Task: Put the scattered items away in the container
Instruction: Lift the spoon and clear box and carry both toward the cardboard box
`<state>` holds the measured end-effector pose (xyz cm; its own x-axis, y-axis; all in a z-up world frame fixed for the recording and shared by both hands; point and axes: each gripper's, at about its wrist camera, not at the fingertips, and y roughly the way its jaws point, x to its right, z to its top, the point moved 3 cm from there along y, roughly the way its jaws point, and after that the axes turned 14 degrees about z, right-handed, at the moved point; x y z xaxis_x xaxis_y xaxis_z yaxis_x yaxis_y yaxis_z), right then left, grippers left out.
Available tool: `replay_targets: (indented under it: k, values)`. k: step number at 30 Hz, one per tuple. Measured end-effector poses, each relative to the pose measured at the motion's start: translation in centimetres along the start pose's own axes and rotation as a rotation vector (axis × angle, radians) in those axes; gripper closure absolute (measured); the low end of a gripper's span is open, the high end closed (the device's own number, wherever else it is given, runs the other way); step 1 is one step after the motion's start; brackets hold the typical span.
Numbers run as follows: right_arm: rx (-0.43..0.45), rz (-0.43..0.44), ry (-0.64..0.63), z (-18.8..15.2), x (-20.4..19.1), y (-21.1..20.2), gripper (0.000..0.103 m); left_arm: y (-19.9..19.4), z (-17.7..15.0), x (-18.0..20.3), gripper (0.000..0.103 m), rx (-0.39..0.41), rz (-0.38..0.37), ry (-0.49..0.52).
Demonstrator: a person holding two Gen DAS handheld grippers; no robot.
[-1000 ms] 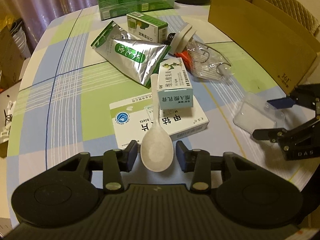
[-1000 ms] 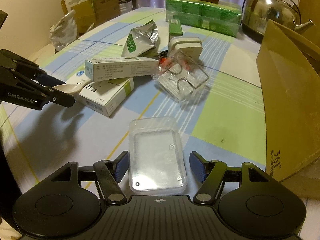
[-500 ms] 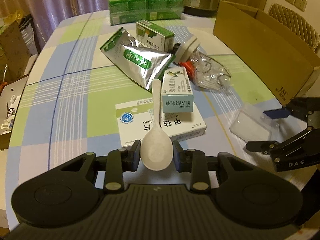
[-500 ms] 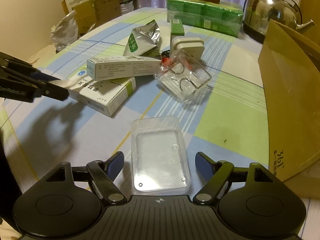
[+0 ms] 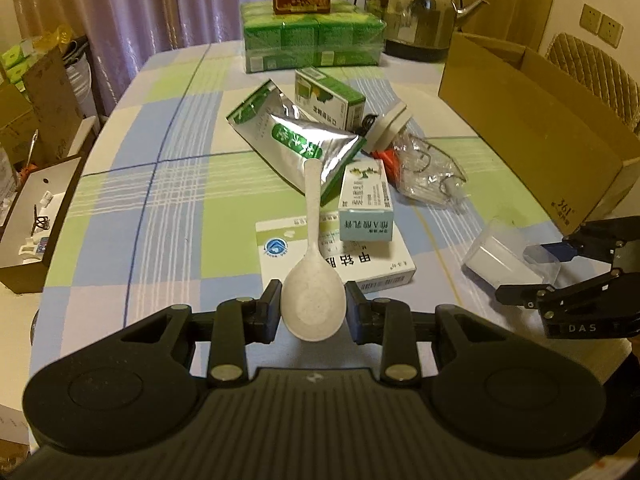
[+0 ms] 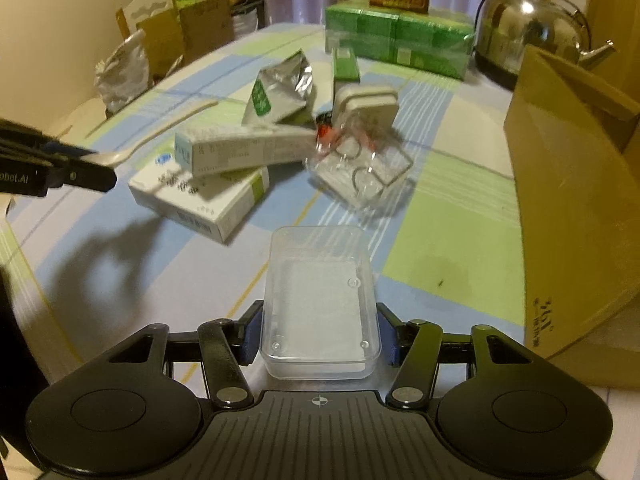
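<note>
My left gripper (image 5: 313, 307) is shut on the bowl of a white spoon (image 5: 312, 240), held off the table with its handle pointing away. In the right wrist view the left gripper (image 6: 98, 165) sits at the left edge with the spoon (image 6: 160, 133) sticking out. My right gripper (image 6: 320, 328) is shut on a clear plastic box (image 6: 319, 304). From the left wrist view the right gripper (image 5: 532, 270) holds the clear box (image 5: 500, 258) tilted up near the table's right edge. The open cardboard box (image 5: 540, 128) stands at the right.
Across the checked tablecloth (image 5: 160, 208) lie a white medicine carton (image 5: 360, 270), a small blue-green carton (image 5: 366, 204), a foil pouch (image 5: 296, 140), a green carton (image 5: 328, 98) and a clear hook pack (image 5: 424, 172). Behind them are green packs (image 5: 312, 40) and a kettle (image 5: 416, 12).
The left gripper's jaws closed on the spoon's bowl and raised it. The right gripper's jaws closed on the clear box and tipped it up off the table.
</note>
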<state>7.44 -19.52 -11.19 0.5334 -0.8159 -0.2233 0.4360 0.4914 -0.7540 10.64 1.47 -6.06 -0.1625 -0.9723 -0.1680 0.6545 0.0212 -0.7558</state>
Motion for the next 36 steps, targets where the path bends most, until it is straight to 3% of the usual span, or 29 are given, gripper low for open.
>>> replay_targets:
  k: [8,15,27,36]
  values:
    - [0.1,-0.03,0.005,1.3,-0.9,-3.9,0.05,-3.5,1.1,0.8,0.075,0.059,-0.02,-0.002]
    - [0.201,-0.094,0.03,2.7,0.2,-9.2,0.05,-6.1,3.6,4.4,0.075,0.128,-0.095,0.049]
    - [0.292,-0.275,0.116,3.2,8.1,-18.4,0.05,-8.4,9.9,15.3,0.075,0.233,-0.265,0.142]
    - [0.287,-0.345,0.166,3.2,14.4,-21.0,0.05,-7.5,14.1,23.5,0.075,0.249,-0.351,0.225]
